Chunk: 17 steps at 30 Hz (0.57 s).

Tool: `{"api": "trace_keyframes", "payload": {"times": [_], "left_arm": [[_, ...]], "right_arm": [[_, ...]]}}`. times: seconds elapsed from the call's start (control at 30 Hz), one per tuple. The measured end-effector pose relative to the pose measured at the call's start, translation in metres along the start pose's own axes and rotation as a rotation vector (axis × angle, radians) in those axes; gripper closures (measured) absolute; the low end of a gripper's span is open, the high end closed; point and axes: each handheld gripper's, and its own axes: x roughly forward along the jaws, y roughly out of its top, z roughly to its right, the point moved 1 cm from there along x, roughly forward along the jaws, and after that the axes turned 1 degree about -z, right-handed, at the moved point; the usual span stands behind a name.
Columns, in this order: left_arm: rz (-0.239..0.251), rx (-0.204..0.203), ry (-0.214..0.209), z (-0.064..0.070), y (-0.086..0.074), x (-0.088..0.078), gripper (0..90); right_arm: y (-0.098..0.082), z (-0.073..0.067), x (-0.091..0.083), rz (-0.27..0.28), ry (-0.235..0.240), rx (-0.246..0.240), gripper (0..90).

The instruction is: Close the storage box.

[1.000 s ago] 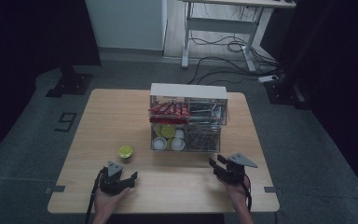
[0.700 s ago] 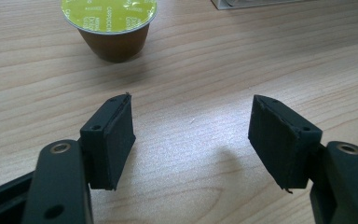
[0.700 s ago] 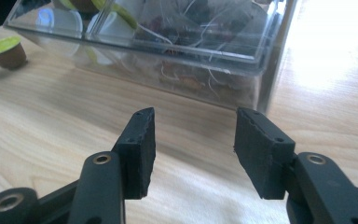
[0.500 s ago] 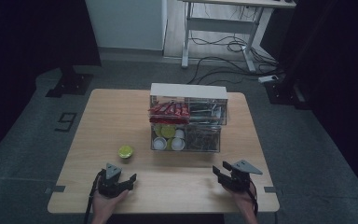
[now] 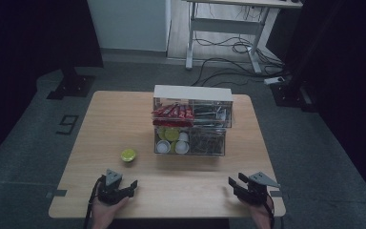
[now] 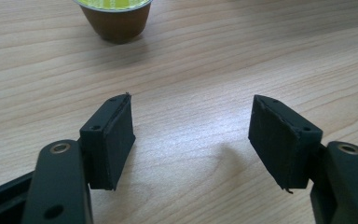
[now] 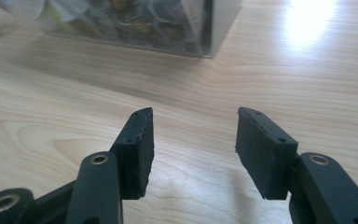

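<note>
L tongs (image 6: 191, 140) spread, empty – low over light wooden table (image 5: 124, 114), small brown capsule w/ lime-green foil lid (image 5: 128, 155) just ahead, prob next pick. R tongs (image 7: 193, 149) just opened, nothing between – parked near clear two-tier acrylic organiser (image 5: 193, 121).

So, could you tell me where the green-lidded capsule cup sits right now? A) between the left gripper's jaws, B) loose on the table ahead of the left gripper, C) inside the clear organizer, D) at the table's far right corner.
B: the capsule cup stands alone on the table, ahead of the open, empty left gripper, beside the organizer.
</note>
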Motion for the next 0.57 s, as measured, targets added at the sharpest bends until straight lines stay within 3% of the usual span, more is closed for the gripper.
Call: {"api": "trace_keyframes", "payload": {"times": [0.27, 0.57], "left_arm": [[-0.006, -0.002, -0.001, -0.0039, -0.0015, 0.0003, 30.8], [-0.009, 0.002, -0.001, -0.0051, -0.0009, 0.0000, 30.5]], "right_arm": [[-0.0034, 0.0048, 0.0018, -0.002, -0.029, 0.021, 46.5], [-0.0034, 0.0043, 0.0033, -0.003, -0.025, 0.015, 45.4]]}}
